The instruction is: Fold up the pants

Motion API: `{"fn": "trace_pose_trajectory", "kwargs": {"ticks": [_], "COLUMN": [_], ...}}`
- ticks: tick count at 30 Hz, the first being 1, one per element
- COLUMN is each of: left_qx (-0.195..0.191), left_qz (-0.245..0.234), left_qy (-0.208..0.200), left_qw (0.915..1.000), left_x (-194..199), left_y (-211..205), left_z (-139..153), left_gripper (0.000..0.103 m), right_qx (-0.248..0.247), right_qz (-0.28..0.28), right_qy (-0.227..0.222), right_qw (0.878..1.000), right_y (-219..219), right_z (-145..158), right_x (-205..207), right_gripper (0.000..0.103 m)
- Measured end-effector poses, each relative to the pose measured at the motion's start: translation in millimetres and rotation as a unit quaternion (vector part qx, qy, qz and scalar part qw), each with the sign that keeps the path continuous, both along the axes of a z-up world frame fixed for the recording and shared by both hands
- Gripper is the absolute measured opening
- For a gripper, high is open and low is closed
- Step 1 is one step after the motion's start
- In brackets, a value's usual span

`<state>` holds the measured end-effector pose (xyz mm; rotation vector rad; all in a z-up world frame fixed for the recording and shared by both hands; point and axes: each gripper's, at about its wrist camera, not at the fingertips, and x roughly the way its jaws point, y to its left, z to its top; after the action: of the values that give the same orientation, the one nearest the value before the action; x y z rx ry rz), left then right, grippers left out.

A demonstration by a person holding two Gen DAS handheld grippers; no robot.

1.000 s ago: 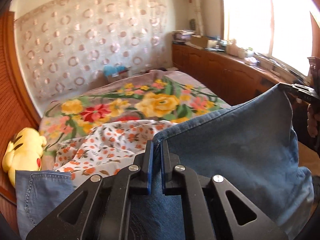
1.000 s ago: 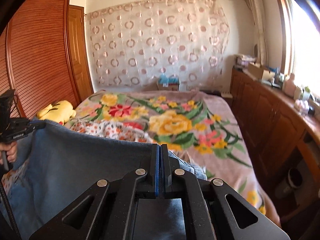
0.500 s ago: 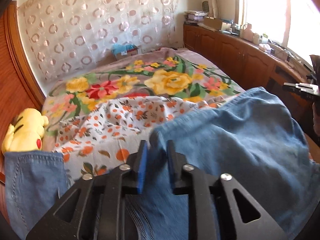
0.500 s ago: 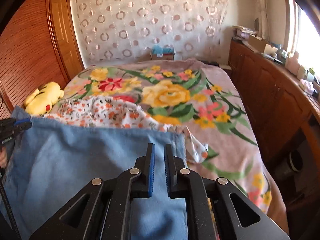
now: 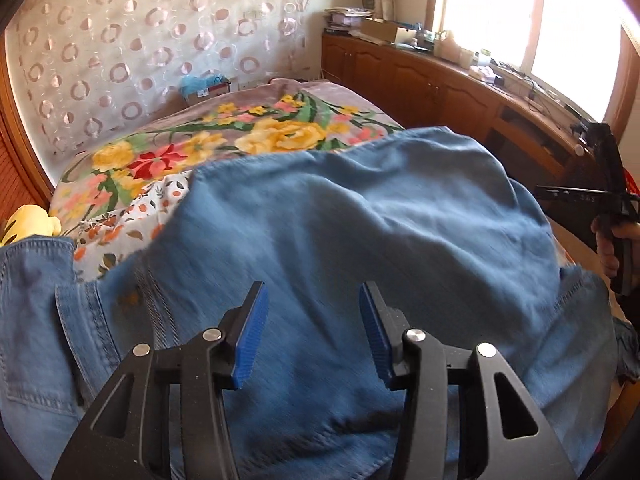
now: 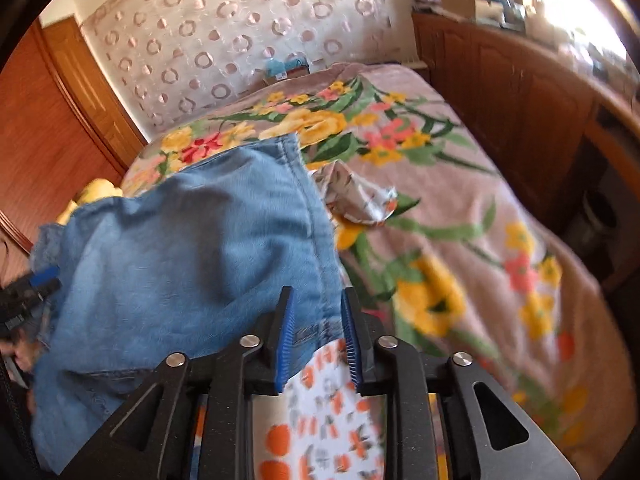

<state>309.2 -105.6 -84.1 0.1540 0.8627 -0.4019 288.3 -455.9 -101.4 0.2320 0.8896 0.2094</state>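
Observation:
The blue denim pants (image 5: 344, 220) lie in a folded, rumpled heap on the bed, with a seamed edge showing in the right wrist view (image 6: 192, 248). My left gripper (image 5: 312, 332) hovers just over the denim. Its jaws are opening and the blue pads (image 5: 252, 336) stand wide apart with nothing pressed between them. My right gripper (image 6: 318, 332) is at the pants' right edge. Its jaws are opening too, and a denim hem and patterned cloth lie loose in the gap. Each view catches the other gripper at its edge: the right one (image 5: 600, 200) and the left one (image 6: 24, 300).
A floral blanket (image 6: 460, 240) covers the bed. A white cloth with orange flowers (image 5: 132, 224) lies under the pants and a crumpled piece (image 6: 356, 196) beside them. A yellow plush toy (image 5: 28, 220) sits at the left. Wooden cabinets (image 5: 440, 80) line the right side.
Both grippers were shut on the raised denim edge; they have sunk toward the bed and opened. The pants have dropped from them and settled onto the bed.

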Motion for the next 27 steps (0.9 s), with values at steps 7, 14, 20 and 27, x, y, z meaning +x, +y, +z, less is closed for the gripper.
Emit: {"fn": "trace_pose_trajectory", "kwargs": {"ticks": [7, 14, 20, 27], "left_qx": [-0.018, -0.036, -0.016, 0.013], "left_qz": [-0.015, -0.062, -0.116, -0.165], "left_qy": [0.011, 0.008, -0.003, 0.002], "left_qw": [0.9997, 0.9974, 0.9932, 0.9863], "left_x": [-22.9, -40.3, -55.4, -63.0], "left_y": [-11.0, -46.4, -83.5, -115.5], "left_z": [1.3, 12.3, 14.4, 8.6], "left_gripper": [0.048, 0.048, 0.048, 0.047], "right_qx": [0.057, 0.042, 0.023, 0.017], "right_qz": [-0.01, -0.004, -0.005, -0.011], "right_qy": [0.018, 0.03, 0.021, 0.018], "right_qw": [0.998, 0.999, 1.0, 1.0], "right_y": [-19.4, -16.0, -14.2, -20.8], "right_z": [-5.9, -3.8, 7.5, 9.8], "right_x": [2.5, -0.8, -15.5, -31.8], "right_gripper": [0.038, 0.038, 0.038, 0.038]}}
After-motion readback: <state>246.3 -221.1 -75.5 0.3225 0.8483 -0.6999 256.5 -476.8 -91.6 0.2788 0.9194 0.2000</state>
